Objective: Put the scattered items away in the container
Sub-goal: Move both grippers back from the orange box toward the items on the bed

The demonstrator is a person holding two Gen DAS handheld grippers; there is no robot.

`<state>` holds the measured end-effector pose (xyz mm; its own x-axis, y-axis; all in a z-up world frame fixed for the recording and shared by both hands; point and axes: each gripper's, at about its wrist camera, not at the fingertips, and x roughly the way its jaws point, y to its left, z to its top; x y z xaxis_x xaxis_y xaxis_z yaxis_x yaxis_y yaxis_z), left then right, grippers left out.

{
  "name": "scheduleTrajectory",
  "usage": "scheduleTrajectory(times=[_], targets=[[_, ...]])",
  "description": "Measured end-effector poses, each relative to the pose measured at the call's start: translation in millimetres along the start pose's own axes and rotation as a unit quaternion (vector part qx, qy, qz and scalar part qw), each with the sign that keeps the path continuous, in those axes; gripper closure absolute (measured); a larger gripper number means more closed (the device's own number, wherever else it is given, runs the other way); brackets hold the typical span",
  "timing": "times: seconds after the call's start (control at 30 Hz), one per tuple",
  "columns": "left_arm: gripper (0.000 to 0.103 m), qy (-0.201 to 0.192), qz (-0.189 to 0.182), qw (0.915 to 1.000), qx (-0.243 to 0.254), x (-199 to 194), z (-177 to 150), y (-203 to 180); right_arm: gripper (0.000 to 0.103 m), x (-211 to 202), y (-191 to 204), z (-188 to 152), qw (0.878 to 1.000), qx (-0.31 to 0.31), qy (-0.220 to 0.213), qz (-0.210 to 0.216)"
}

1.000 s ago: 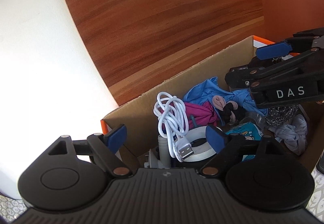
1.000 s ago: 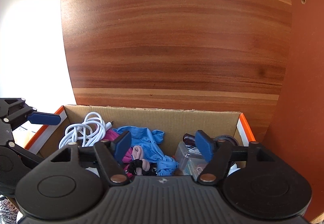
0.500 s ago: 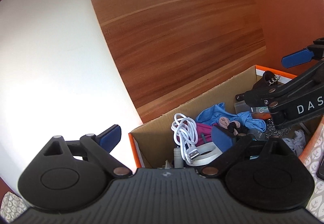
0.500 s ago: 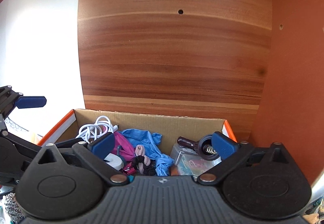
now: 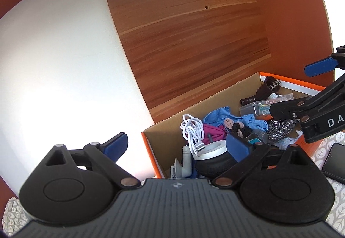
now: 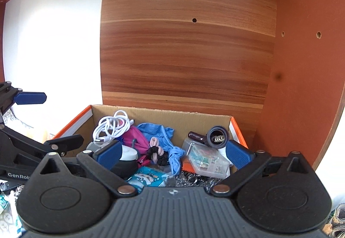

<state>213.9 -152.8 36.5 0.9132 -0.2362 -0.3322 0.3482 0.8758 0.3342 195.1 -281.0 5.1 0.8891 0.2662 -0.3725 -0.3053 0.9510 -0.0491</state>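
With both the left hand-held gripper (image 5: pixel 176 145) and the right hand-held gripper (image 6: pixel 172 153) spread wide and empty, the filled cardboard box (image 6: pixel 163 116) is seen at 12 o'clock, while a phone (image 5: pixel 335 161) remains outside at 3 o'clock, nearer the right one.

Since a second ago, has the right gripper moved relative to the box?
Yes. The right gripper has pulled back from the box: more of the box and the wood panel behind it now shows.
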Motion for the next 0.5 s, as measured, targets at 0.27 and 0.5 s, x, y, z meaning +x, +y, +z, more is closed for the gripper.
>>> scheduleTrajectory(times=[0.27,0.5], targets=[[0.003,0.005,-0.001,0.9999,-0.011,-26.3,-18.4,10.5,0.000,-23.7,22.9,-9.0,1.000,-0.016,0.000,0.027],[0.002,0.006,0.010,0.9999,-0.011,-44.1,-35.2,25.4,0.000,-44.1,47.8,-13.7,0.998,-0.028,-0.008,0.054]])
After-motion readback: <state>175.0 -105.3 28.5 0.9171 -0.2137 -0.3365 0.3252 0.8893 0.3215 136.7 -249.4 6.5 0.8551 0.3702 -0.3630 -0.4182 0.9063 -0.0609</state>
